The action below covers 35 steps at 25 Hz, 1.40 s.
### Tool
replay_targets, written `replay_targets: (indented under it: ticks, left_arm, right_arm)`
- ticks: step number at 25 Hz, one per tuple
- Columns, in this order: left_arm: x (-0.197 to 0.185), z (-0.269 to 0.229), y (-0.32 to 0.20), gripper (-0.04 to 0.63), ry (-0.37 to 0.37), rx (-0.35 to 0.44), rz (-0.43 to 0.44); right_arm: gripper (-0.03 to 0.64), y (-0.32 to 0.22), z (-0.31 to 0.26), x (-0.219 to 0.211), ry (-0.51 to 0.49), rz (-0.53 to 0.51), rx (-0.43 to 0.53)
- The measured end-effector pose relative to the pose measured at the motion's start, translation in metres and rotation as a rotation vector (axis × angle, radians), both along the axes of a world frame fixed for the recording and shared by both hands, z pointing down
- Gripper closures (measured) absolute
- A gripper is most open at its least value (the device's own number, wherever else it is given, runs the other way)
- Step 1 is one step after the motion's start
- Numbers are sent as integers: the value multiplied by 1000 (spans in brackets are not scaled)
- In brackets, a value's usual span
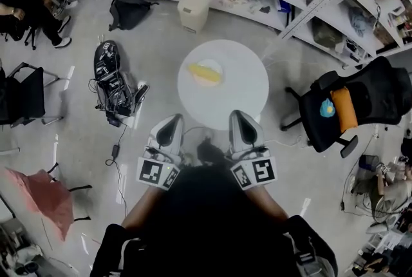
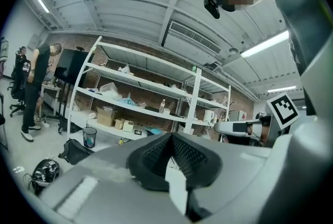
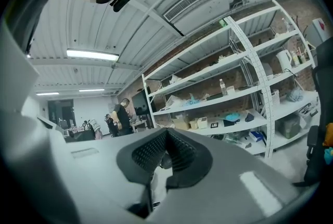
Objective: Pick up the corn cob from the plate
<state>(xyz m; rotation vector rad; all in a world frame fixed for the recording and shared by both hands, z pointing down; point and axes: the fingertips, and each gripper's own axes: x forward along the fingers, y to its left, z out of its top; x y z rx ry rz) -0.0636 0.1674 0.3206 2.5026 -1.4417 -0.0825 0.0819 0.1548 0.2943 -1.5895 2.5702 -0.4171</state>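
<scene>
Step in hand: approach. I held the left gripper (image 1: 171, 120) and right gripper (image 1: 239, 116) level, jaws closed and empty, short of the table (image 1: 248, 92). The corn (image 1: 206, 73) lay untouched on the plate (image 1: 193, 65). Next move, in my judgement: open one gripper and straddle the corn.

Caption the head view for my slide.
Left gripper and right gripper, shut and empty, short of a round table with a corn cob on a plate.

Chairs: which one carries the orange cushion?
The black office chair right of the round white table; the chairs at left have none.
</scene>
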Motion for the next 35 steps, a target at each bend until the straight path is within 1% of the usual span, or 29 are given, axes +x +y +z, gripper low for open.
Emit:
replay_targets:
  ticks: [6, 10, 17, 29, 35]
  left_arm:
    - [15, 2, -27, 592, -15, -3, -21]
    - [23, -1, -41, 592, -13, -2, -35]
    - [21, 3, -61, 592, -12, -11, -42]
    - [3, 33, -110, 592, 5, -72, 10]
    - [-2, 44, -132, 592, -11, -91, 36]
  right_arm:
    - [609, -35, 10, 8, 2, -36, -12]
    - [609, -50, 12, 11, 2, -57, -15]
    - [608, -69, 26, 0, 9, -71, -54]
    - [608, -116, 58, -18, 43, -32, -121]
    - [609, -135, 64, -23, 44, -5, -145]
